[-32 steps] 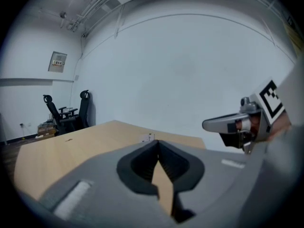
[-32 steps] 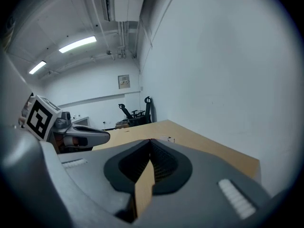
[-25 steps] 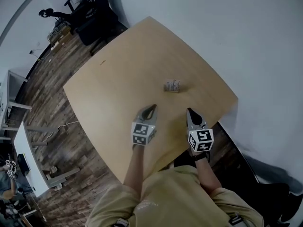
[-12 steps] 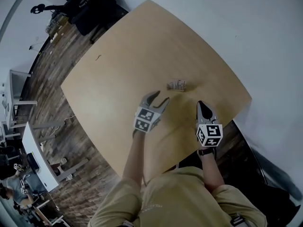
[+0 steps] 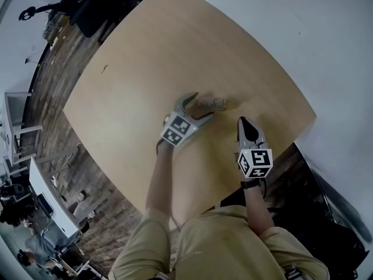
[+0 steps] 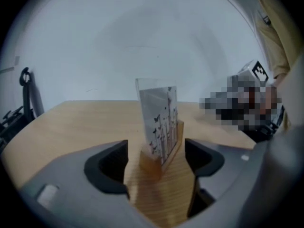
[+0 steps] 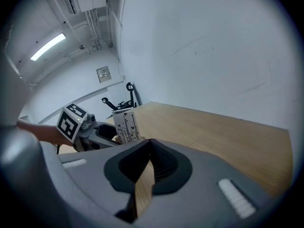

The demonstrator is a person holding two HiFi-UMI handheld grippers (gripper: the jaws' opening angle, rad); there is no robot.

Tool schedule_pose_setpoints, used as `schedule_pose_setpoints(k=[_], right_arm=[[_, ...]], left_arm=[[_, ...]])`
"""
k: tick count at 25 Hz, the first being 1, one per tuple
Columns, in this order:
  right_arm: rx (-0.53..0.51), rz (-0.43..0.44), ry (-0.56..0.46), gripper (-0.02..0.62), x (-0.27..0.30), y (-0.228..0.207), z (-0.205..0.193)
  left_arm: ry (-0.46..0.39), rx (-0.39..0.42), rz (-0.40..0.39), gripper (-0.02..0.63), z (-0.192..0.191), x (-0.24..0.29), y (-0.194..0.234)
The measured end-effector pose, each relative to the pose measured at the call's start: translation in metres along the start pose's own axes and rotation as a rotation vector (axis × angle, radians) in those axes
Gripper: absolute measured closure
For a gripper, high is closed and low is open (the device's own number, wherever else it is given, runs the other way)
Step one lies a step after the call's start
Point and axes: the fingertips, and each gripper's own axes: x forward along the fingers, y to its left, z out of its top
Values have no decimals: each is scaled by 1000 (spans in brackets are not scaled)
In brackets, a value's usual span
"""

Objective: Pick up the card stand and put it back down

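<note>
The card stand, a clear upright holder with a printed card in a small wooden base, stands on the wooden table. My left gripper is right at the stand and open, its jaws having just been opening. In the left gripper view the card stand sits between the two fingers with a gap on each side, and nothing presses on it. My right gripper hovers to the right of the stand, shut and empty. From the right gripper view the stand appears just beyond the left gripper's marker cube.
The table's near-right edge runs just beside the right gripper. A white wall lies beyond the table's far side. Black chairs and white desks stand on the wood floor at the left.
My left gripper has gone forward and down to the card stand, and its jaws have gone from shut to wide apart around it. The right gripper has advanced a little, still shut.
</note>
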Motion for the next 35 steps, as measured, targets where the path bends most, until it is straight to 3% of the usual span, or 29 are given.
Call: schedule_pose_setpoints(k=[6,10,13,20,23,29,35], right_arm=[[-6,-1,17,591,14,-10,-5],[104,13,17,591,18,-18,-6],[120,25,-1,591,20,-21,0],[111,39,4,591,22,-17,6],[102,38,-2,591,18,-17,11],[96,20,-25,591,5,-19,22],[51,-5,-16,591,-23,-16,32]], left_arm=[[15,103,-119,266,0,30,1],[-51,122,-212,307,14,37,-12],[-59,167,-265,330,18,44,-24],[-43,206,-280,452,7,49,-23],[-65,236,-293,540,13,48,-25],[-8,274,-273,560,10,47,-29],[-56,210,-301,565,26,29,-50]])
